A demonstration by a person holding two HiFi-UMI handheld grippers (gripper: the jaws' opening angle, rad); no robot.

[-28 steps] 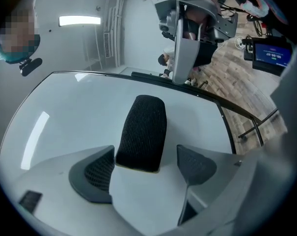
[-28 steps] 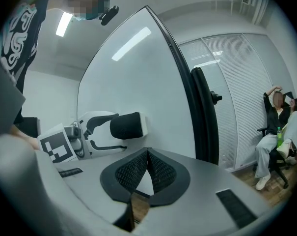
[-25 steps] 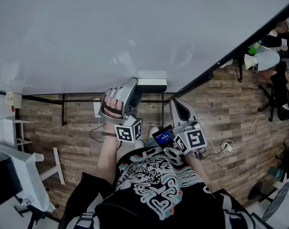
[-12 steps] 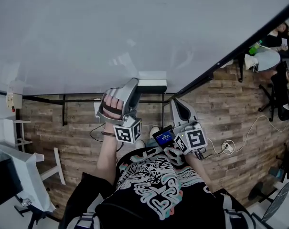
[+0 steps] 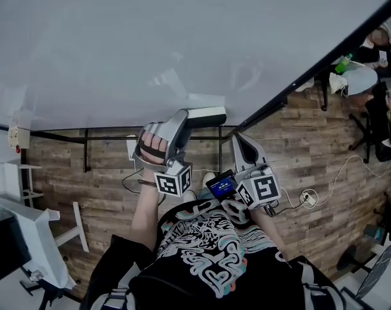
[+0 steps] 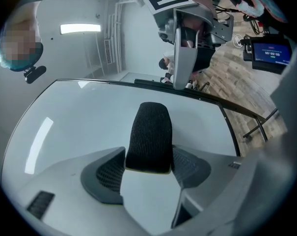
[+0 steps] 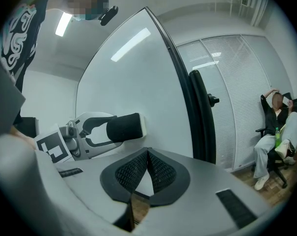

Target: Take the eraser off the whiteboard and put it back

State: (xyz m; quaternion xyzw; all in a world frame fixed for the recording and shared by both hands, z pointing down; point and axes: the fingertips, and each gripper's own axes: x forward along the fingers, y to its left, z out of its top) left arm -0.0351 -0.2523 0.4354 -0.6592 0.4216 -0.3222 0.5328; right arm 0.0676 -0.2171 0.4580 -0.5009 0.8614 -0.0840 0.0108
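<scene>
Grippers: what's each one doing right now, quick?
Left gripper: closed on the eraser.
Right gripper: closed, holding nothing.

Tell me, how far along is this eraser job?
Done: the left tongs are clamped on the black eraser. In hand: the eraser's white face looks to be resting against the whiteboard, so it is not lifted off yet. Left: pull it away, then set it back on the board. The right tongs are shut and empty.
</scene>
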